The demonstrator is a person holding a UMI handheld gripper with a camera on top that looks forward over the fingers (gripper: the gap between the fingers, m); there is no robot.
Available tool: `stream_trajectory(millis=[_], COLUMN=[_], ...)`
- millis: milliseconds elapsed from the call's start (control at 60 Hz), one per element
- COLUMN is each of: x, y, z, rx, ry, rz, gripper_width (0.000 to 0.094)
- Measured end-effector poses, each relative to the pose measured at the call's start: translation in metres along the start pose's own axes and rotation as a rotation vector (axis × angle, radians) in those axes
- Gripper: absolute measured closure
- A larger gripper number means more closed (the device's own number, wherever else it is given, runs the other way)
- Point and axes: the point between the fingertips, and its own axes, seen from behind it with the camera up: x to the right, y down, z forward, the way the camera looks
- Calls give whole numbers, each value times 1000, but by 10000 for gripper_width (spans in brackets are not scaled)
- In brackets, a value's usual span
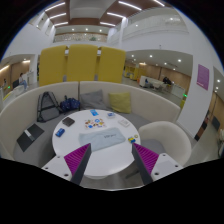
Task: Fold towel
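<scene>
Hovering well above a round white worktop [100, 150], the gripper [112, 160] has its fingers spread wide with nothing between them — the purple pads [78, 160] flank bare air. The towel [104, 139] appears to be the greyish folded cloth lying on the worktop just ahead of the fingers, though it is too small to be sure. Its long axis seems to run crosswise to the fingers, side to side, lying flat. Beyond it sit a few small coloured items [97, 123] and a dark flat object [59, 131]. A white chair [165, 138] stands to the right side, and a curved sofa [80, 100] lies further off. To start well, I judge the gripper should descend toward one short edge of the cloth and pinch a single corner — not the bulk — so the fold lands square.
</scene>
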Motion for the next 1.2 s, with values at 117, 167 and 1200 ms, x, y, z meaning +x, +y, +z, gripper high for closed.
stream_trajectory(millis=[117,167,1200], x=[-32,-39,-230], y=[12,15,146], z=[3,6,377], rx=[-4,-9,-79], ry=[-32,-47,-265], rz=[-22,-33,-138], gripper_width=[66,68,76])
